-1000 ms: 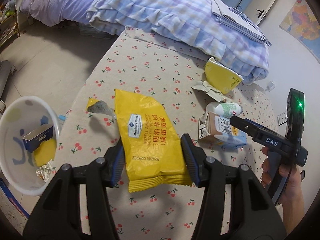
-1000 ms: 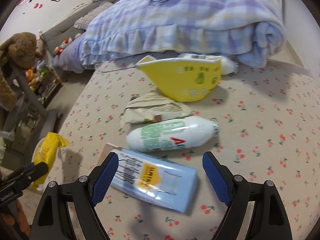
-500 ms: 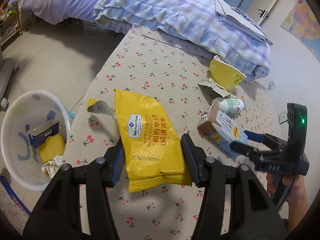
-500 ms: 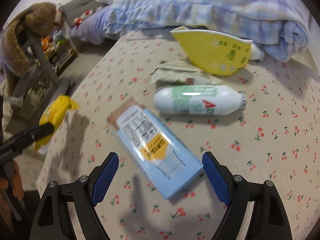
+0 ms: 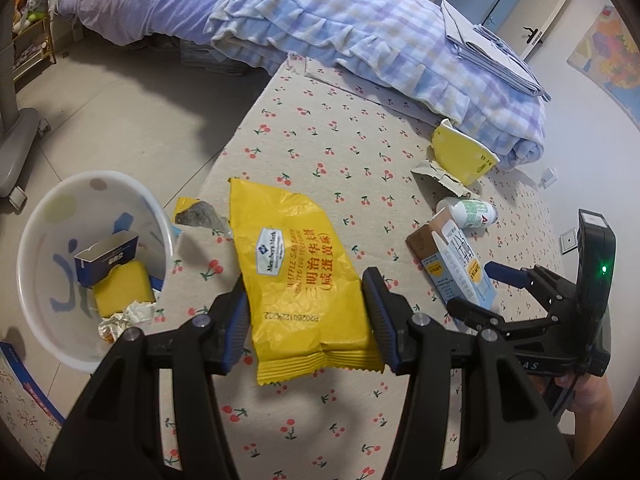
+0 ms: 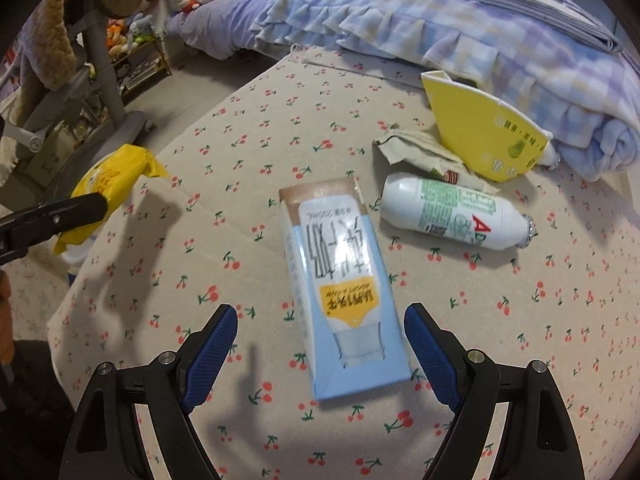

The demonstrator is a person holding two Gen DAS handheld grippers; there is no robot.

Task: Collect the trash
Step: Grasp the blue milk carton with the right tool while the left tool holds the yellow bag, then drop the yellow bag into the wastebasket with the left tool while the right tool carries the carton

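- The left gripper (image 5: 306,322) has its fingers clamped on the lower part of a yellow snack wrapper (image 5: 298,268), which sits at the centre of the left wrist frame, above the cherry-print bed sheet (image 5: 344,140).
- The white trash bin (image 5: 36,216) stands on the floor at the left of that frame, just beside the bed edge; a blue box and other rubbish already lie in it.
- In my judgement, the step in hand is to carry the wrapper over the bin. It is better to keep the grip closed until the wrapper hangs fully above the bin opening, because such a light bag may flutter aside and land on the floor.
- The right gripper (image 6: 320,354) has its fingers wide apart, one on each side of the light-blue milk carton (image 6: 340,288) at the lower centre of the right wrist frame; they do not touch it.
- To grasp it well, the fingers should go down beside the long walls of the carton and close across its narrow width.
- A white bottle (image 6: 452,212), a yellow paper bowl (image 6: 480,136) and a torn wrapper (image 6: 416,150) lie at the upper right, still to collect.
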